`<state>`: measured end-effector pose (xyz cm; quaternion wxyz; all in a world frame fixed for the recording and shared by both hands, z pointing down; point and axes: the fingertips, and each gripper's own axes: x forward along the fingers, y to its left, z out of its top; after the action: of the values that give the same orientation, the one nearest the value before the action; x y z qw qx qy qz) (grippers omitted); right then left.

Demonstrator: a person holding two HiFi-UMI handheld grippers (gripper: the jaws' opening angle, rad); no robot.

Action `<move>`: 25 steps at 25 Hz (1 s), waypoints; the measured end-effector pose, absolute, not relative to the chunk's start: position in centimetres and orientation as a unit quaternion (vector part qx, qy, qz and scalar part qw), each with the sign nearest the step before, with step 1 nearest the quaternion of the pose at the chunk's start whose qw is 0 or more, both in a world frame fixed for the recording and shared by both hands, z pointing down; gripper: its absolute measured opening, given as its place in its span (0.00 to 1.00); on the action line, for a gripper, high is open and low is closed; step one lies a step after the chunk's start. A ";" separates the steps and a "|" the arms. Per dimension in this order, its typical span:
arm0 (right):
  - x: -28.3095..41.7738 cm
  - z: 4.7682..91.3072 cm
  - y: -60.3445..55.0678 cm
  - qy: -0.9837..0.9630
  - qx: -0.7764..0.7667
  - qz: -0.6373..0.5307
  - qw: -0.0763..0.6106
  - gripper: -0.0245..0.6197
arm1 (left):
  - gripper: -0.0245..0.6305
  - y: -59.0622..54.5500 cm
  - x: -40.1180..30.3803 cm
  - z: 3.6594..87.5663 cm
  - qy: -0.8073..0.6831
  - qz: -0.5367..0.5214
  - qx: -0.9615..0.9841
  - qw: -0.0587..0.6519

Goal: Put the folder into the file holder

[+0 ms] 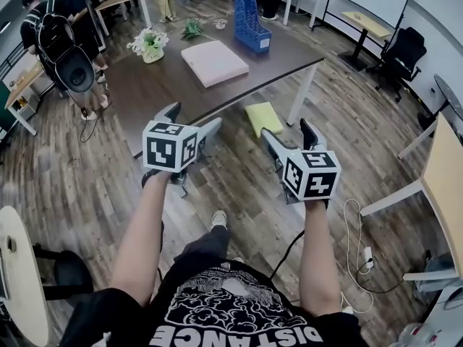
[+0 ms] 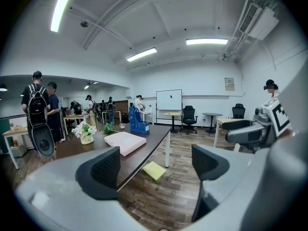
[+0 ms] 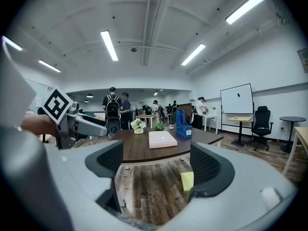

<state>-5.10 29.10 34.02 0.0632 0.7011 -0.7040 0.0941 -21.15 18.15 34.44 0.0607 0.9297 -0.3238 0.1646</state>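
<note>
Wood-plank flooring (image 1: 239, 186) runs under a dark brown, smooth-topped table (image 1: 152, 92). The left gripper (image 1: 192, 119) and right gripper (image 1: 288, 130) both stand wide apart, their black ribbed pads (image 2: 107, 166) touching and holding nothing. Well ahead of the fingers, a flat, square-cornered pink folder (image 1: 214, 62) lies on the table. Beyond it stands a blue latticed plastic file holder (image 1: 251, 23), its contents unclear. Left of the folder, a small white pot (image 1: 150, 44) holds flowers. On the floor just ahead of the fingertips lies a flat yellow pad (image 1: 263, 117).
</note>
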 end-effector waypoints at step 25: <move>-0.2 35.4 3.3 -0.740 0.652 0.124 0.106 0.69 | 0.75 -6.6 -17.1 35.8 -0.371 0.165 0.907 0.113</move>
<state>-0.21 3.34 35.37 0.1065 0.6523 -0.7401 0.1245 -17.11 -6.56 35.81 0.1133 0.9069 -0.3710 0.1646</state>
